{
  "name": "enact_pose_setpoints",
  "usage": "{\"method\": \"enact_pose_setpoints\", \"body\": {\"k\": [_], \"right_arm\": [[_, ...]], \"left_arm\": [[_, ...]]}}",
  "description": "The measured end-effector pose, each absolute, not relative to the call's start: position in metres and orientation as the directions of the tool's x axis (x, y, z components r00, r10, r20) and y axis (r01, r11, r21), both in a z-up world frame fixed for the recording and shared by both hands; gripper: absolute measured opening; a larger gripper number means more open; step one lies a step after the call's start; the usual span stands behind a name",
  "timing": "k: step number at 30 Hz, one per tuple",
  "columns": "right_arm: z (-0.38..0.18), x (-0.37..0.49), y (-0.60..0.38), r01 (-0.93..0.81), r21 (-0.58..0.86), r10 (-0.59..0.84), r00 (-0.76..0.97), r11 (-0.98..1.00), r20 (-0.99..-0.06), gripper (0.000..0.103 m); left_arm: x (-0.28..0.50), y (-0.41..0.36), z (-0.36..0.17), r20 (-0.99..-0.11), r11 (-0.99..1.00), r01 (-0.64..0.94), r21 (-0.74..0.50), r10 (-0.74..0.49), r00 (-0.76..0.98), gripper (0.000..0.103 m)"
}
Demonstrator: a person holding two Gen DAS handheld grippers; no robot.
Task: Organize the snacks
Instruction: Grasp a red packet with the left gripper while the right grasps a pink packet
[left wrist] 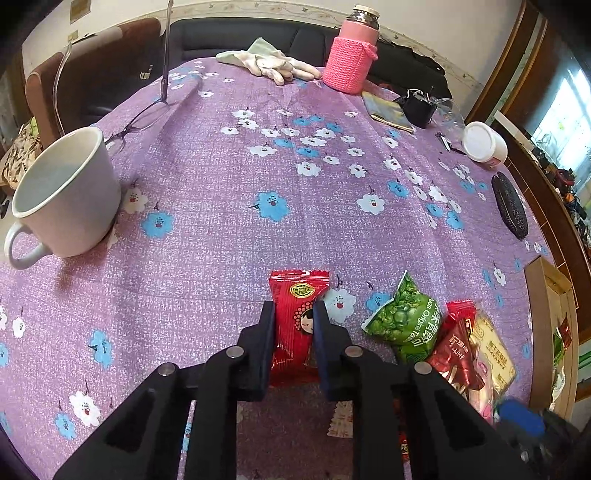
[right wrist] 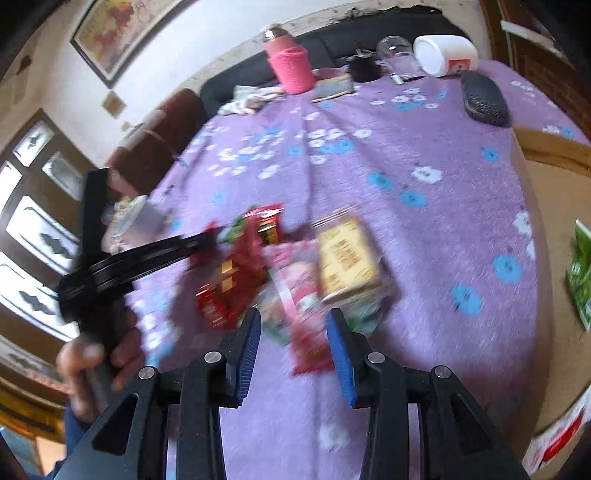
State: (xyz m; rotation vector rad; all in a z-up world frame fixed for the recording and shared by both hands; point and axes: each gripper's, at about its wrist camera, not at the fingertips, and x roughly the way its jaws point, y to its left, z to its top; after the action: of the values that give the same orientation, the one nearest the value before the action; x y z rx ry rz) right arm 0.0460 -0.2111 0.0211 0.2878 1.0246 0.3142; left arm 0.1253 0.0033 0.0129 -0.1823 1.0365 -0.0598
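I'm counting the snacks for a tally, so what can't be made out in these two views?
- Right wrist view: the snack pile is motion-blurred; count and labels unreadable.
- Left wrist view: the red packet has its lower end behind the left gripper.
- Left wrist view: the box is cut by the right edge; contents unclear.
- Left wrist view: snacks under the green packet overlap.

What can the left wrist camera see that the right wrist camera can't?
Only the left wrist view shows the white mug, the glasses and the left gripper shut on a red snack packet.

Only the right wrist view shows the framed picture and the open right gripper.

Both show the pink bottle, the white jar and the purple flowered tablecloth.
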Motion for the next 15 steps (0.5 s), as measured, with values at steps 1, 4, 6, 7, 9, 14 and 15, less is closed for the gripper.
{"method": "enact_pose_setpoints", "body": {"k": [1, 4, 6, 7, 9, 14, 15], "right_arm": [[0.019, 0.051, -0.21, -0.122, 0.383, 0.393, 0.477, 0.916, -0.786, 0.04], [0.009, 0.061, -0.207, -0.123, 0.396, 0.404, 0.471, 0.91, -0.784, 0.04], [0.008, 0.059, -0.203, -0.149, 0.389, 0.409, 0.493, 0.909, -0.767, 0.025], [0.009, 0.058, -0.201, -0.155, 0.376, 0.402, 0.494, 0.913, -0.771, 0.025], [0.014, 0.054, -0.206, -0.163, 0.39, 0.414, 0.527, 0.906, -0.742, 0.025], [0.029, 0.045, -0.219, -0.187, 0.453, 0.467, 0.594, 0.872, -0.655, 0.025], [0.031, 0.044, -0.221, -0.189, 0.458, 0.471, 0.602, 0.869, -0.645, 0.025]], "left_arm": [[0.125, 0.003, 0.013, -0.85, 0.984, -0.037, -0.174, -0.131, 0.51, 0.018], [0.125, 0.0, 0.013, -0.851, 0.987, -0.034, -0.16, -0.12, 0.512, 0.018], [0.124, -0.001, 0.013, -0.85, 0.987, -0.037, -0.155, -0.114, 0.515, 0.018], [0.124, -0.001, 0.013, -0.849, 0.988, -0.036, -0.152, -0.112, 0.516, 0.018], [0.123, -0.001, 0.015, -0.846, 0.987, -0.037, -0.154, -0.113, 0.521, 0.017], [0.117, 0.0, 0.024, -0.822, 0.983, -0.028, -0.184, -0.138, 0.553, 0.017], [0.115, 0.0, 0.026, -0.815, 0.981, -0.024, -0.194, -0.147, 0.56, 0.017]]}}
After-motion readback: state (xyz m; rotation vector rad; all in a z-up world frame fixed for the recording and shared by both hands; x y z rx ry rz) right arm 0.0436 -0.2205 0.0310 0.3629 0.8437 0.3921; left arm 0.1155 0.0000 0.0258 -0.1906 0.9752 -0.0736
